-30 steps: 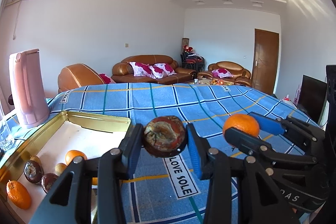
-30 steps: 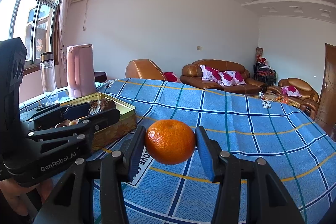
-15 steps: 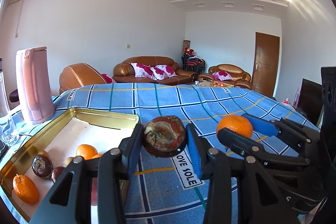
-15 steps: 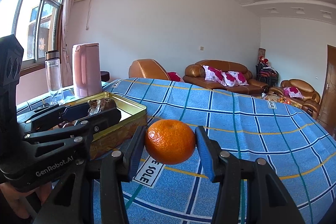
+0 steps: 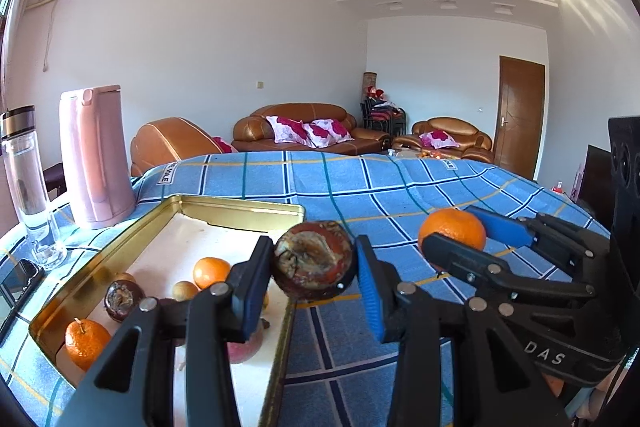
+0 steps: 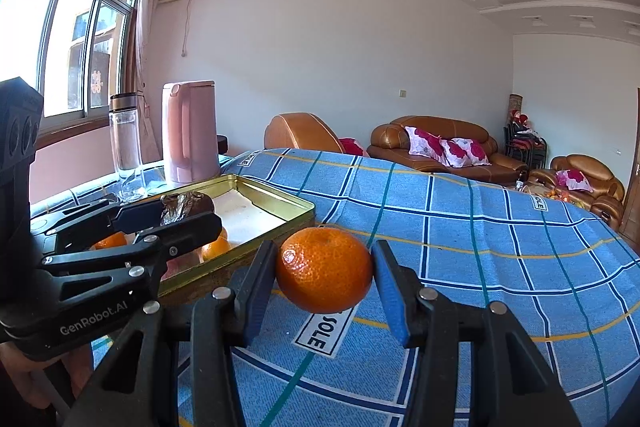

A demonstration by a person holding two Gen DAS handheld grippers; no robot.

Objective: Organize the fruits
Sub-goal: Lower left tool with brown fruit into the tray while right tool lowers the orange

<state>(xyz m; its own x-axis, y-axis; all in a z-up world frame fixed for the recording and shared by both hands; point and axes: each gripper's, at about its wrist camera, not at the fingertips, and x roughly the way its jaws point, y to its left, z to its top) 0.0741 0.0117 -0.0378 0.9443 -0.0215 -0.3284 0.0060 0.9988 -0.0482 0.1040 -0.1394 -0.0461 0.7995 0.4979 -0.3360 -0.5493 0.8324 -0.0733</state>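
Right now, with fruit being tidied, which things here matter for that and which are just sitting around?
Part of the job:
- dark wrinkled fruit, clamped in left gripper
- orange, clamped in right gripper
- gold tin holding other fruit

Just sitting there:
- pink kettle
- glass bottle
- blue checked cloth

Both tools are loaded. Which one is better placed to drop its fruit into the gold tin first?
Probably the left. The left tool holds the dark wrinkled fruit right at the gold tin, near its right rim. The right tool holds the orange over blue cloth, beside the tin.
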